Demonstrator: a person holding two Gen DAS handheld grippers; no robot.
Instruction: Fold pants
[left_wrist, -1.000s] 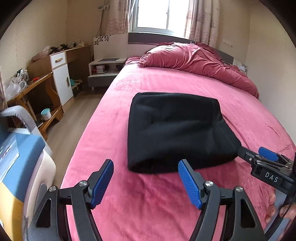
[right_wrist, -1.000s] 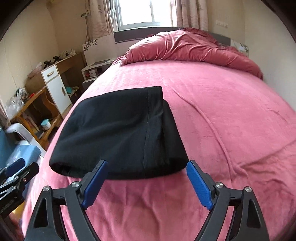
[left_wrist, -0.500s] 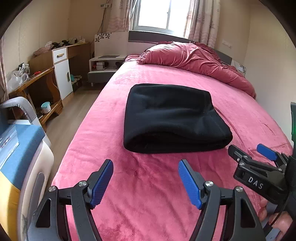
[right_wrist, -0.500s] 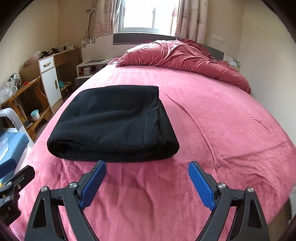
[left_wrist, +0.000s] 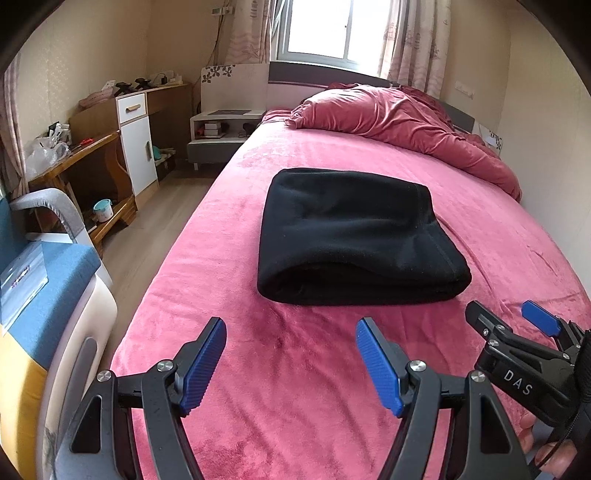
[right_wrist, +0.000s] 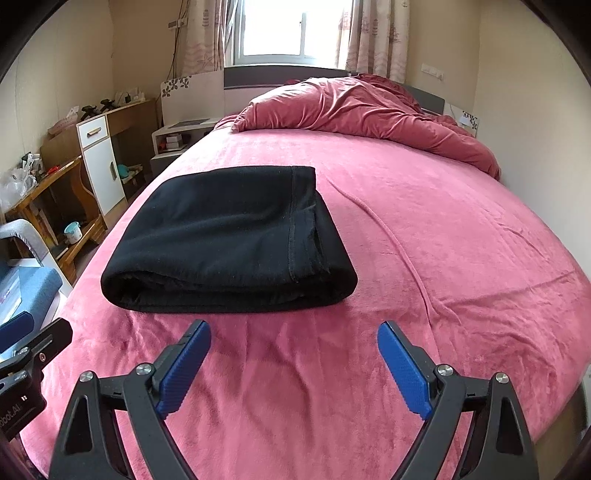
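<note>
I have both tools released: the left gripper (left_wrist: 290, 363) and right gripper (right_wrist: 293, 365) hang with jaws wide and empty over the near part of the pink bed (right_wrist: 461, 229), clear of the cloth. The black pants (right_wrist: 225, 236) lie beyond them as 1 compact stack (layers showing at the near edge), so I judge the folding done

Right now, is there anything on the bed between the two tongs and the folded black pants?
Nothing visible. Only bare pink bedspread lies between the right tongs, the left tongs and the folded black pants. Both tongs are open and empty, short of the pants' near edge.
</note>
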